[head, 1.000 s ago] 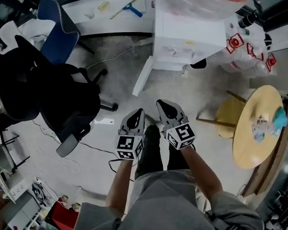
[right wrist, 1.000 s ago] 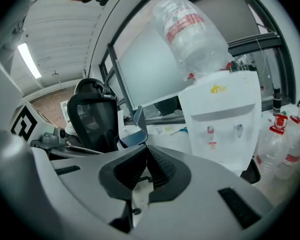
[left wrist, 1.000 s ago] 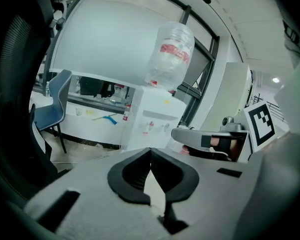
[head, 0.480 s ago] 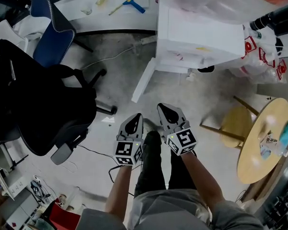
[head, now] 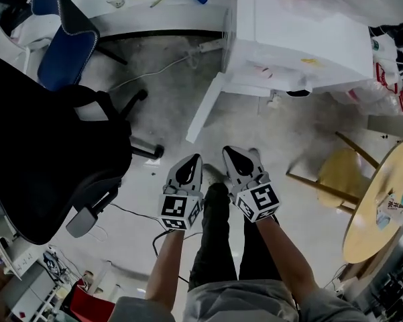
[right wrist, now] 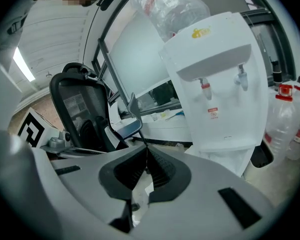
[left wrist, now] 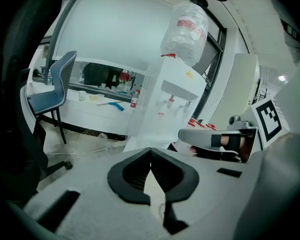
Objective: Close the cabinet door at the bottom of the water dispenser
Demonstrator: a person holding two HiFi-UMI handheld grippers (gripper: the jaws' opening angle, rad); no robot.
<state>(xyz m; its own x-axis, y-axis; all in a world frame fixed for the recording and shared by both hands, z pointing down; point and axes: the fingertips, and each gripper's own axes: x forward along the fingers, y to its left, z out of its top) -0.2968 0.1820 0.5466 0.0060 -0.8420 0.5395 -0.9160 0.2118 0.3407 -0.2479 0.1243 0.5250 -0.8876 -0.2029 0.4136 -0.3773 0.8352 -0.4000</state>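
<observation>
Water dispenser (head: 295, 39): white, stands on the floor ahead of me, with an inverted bottle (right wrist: 169, 9) on top. Its bottom cabinet door (head: 202, 109) is swung wide out from the dispenser's base, on the side toward the black office chair (head: 47, 153). It is open, so nothing of the task is done yet.

My left hand-held gripper (head: 190, 166) and right hand-held gripper (head: 236, 158) sit side by side, well short of the dispenser, both aimed toward it. Both have their jaws together and hold nothing. My judgement is that blunt closed tips suit pushing the panel, so no grasp is needed.
</observation>
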